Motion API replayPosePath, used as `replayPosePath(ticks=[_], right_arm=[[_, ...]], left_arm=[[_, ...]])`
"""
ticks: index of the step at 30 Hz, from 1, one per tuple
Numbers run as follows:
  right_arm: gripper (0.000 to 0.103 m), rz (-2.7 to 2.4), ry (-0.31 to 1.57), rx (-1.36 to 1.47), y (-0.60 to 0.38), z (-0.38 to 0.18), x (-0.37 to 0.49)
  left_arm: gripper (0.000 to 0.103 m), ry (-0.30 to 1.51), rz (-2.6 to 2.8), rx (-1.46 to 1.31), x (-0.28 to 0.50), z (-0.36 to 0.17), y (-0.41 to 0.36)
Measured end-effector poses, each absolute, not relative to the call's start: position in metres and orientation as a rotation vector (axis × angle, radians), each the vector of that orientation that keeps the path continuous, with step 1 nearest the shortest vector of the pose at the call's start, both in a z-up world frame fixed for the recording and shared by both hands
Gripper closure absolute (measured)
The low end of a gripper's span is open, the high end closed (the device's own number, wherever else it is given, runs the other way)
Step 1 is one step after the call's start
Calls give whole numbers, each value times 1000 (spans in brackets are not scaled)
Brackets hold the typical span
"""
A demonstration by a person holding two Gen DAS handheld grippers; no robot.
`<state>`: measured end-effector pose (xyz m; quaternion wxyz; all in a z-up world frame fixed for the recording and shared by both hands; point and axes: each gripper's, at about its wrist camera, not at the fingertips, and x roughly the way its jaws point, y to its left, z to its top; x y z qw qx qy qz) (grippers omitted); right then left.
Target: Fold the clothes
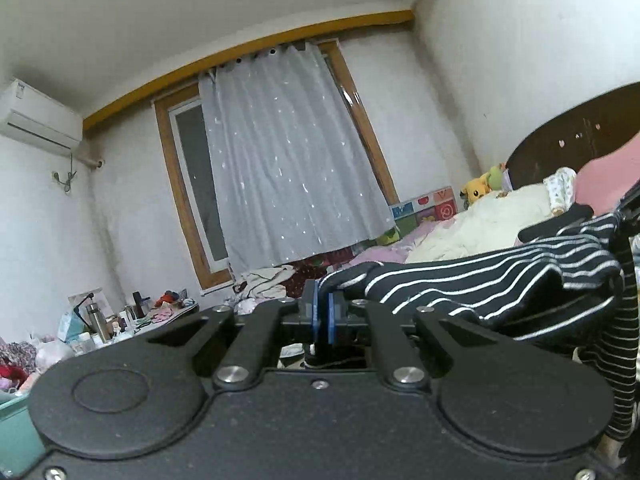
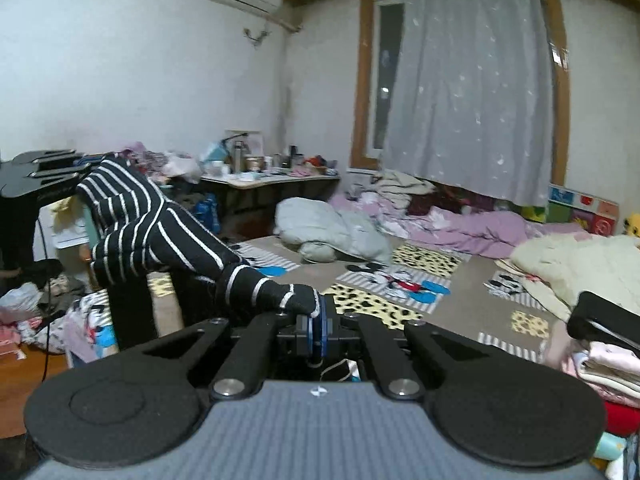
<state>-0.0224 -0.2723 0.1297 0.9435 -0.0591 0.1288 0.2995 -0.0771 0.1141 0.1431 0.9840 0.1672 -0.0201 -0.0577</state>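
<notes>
Both jaws pinch the black-and-white striped garment (image 2: 160, 224), stretched in the air between left gripper (image 1: 323, 312) and right gripper (image 2: 320, 320)

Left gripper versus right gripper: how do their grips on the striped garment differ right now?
The right gripper pinches a dark end of the striped garment between its blue pads; the left gripper has its pads nearly together, and cloth between them cannot be confirmed. Fabric trails leftward from the right gripper, but drapes rightward beside the left one. Both hover above the bed.
</notes>
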Motion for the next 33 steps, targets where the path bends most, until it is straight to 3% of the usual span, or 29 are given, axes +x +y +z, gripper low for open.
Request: replayPosePath(ticks=[6,14,33], right_arm=[[98,655,305,-151,-268,123,-22],[98,611,413,-148,-263,97,42],[98,409,841,-115,-241,-78,299]], left_arm=[[100,27,-137,338,-52,124,118],[100,177,-173,299,58,86,107],[100,645,-222,166,310,-70,88]])
